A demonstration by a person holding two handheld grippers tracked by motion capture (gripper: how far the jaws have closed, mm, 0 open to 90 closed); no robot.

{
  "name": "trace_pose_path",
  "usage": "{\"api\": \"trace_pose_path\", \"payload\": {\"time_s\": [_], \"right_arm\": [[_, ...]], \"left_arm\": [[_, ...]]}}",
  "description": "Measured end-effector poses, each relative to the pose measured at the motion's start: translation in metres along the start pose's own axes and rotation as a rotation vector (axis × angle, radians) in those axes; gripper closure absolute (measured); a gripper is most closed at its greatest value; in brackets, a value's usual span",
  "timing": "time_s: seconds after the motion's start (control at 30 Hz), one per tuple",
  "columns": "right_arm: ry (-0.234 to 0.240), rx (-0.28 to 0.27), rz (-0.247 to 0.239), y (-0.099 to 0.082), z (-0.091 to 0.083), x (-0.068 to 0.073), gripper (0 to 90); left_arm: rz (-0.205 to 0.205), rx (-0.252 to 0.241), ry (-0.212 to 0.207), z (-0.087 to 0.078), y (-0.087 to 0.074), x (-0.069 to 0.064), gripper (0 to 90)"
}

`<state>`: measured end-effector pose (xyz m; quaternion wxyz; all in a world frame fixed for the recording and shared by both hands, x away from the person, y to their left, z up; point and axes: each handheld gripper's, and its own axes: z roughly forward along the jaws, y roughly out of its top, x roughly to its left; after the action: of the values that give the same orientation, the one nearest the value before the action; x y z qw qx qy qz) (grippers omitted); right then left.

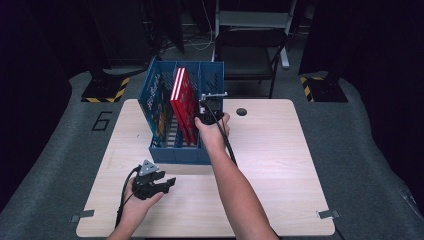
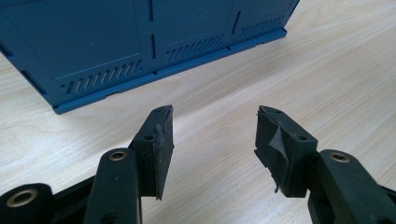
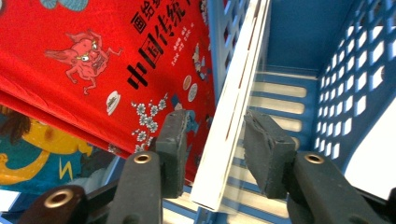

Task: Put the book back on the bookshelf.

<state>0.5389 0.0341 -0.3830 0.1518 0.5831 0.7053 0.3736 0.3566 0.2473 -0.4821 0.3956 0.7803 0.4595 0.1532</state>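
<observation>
Two claws: right claw (image 3: 212, 154) partly apart, straddling the red book's (image 1: 183, 102) page edge inside the blue rack (image 1: 156, 90); left claw (image 2: 212, 140) apart, empty, low over the counter (image 1: 280, 170).

Bright overhead light on the table (image 1: 280, 165), dark surroundings; close views sharp, slightly glary.

Light wood table (image 1: 280, 165), one item on it.
Blue slotted rack (image 1: 165, 150) stands at rear left of centre; left hand (image 1: 137, 202) rests near front edge.

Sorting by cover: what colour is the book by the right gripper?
Red book, clearest in the right gripper view.
</observation>
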Motion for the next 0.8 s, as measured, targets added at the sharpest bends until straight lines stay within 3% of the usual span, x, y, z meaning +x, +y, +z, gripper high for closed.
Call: {"api": "trace_pose_path", "payload": {"time_s": [0.4,0.8], "right_arm": [[-0.014,-0.006,-0.009,0.004,-0.014,-0.003,54.0],[-0.004,-0.028,-0.034,0.006,-0.028,-0.006,53.0]], "left_arm": [[-0.020,0.011,0.000,0.000,0.000,0.002,46.5],[-0.002,0.014,0.005,0.002,0.000,0.003,46.3]]}}
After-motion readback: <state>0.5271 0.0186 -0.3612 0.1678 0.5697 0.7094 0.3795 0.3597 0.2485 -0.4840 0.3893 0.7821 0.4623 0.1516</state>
